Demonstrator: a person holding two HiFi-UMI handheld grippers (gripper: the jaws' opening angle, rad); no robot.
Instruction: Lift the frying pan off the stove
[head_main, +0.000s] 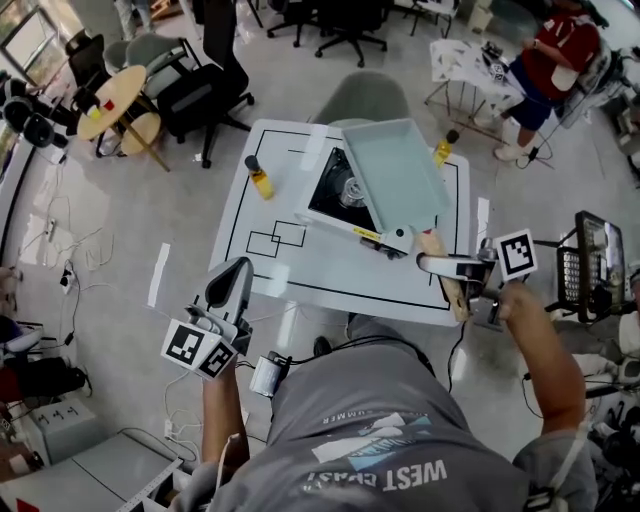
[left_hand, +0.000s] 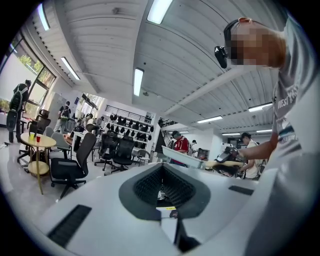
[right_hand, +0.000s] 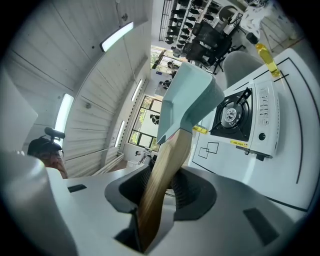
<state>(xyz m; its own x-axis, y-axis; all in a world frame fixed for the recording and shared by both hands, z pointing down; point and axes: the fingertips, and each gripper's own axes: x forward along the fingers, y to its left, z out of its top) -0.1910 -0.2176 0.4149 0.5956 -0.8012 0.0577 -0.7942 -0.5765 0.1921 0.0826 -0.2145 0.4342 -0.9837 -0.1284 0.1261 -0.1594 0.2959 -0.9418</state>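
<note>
Lift step under way. Right gripper (head_main: 445, 266) pinches the wooden handle (head_main: 432, 244). The frying pan (head_main: 390, 175) hangs tilted above the stove (head_main: 335, 192). Left gripper (head_main: 229, 286) is pressed together and empty. Next move: carry the pan clear of the stove and keep it level.

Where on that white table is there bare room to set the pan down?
Free: the table's left half, between the left yellow bottle and the near edge, around the drawn squares. Crowded: the right side, with the stove, the held pan and a second yellow bottle.
</note>
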